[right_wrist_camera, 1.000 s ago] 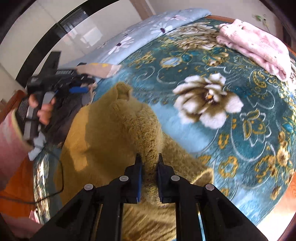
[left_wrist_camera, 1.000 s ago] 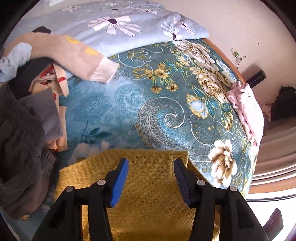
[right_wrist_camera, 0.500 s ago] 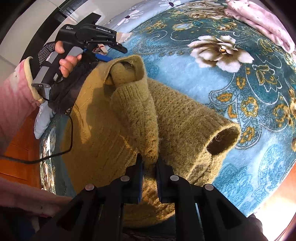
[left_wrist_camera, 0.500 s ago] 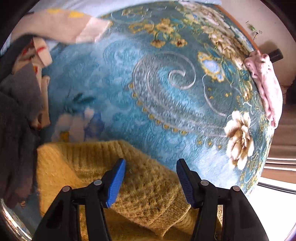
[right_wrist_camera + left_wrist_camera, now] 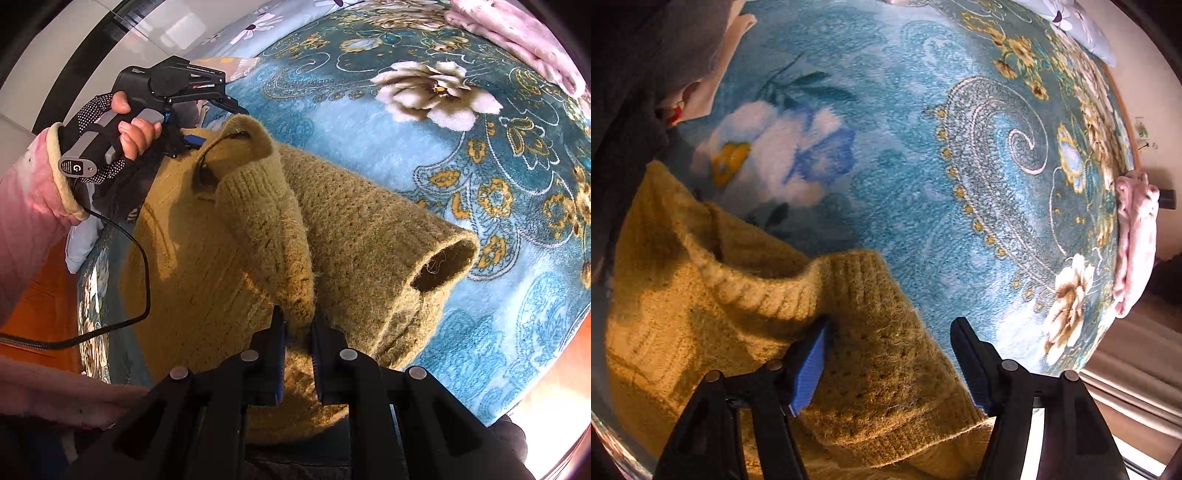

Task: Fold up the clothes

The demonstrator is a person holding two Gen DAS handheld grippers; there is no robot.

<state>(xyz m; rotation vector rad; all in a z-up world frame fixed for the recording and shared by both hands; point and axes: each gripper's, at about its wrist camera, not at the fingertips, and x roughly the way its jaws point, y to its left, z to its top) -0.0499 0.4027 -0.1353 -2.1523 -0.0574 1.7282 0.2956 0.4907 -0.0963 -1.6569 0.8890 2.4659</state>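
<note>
The sweater [image 5: 236, 266] lies on the bed [image 5: 461, 177] near its edge, body flat, one sleeve [image 5: 269, 221] drawn across the chest toward the neck. The right tool [image 5: 297, 325] is clamped on that sleeve close to its root, fingers almost together with knit between them. The left tool [image 5: 888, 354] is spread wide, hovering over the sweater at the collar [image 5: 757, 284] and gripping nothing; the right view shows it held by a hand [image 5: 133, 133] above the neck end.

Procedure for the step in hand, judged to be the sleeve fold:
1. Lay the sleeve straight across the chest, cuff inside the body outline.
2. Pin the shoulder with the left tool before letting go on the right (loose knit tends to creep back).
3. Release only when the sleeve lies flat, without twist.

The pink garment [image 5: 517, 40] at the far side is well apart.
</note>
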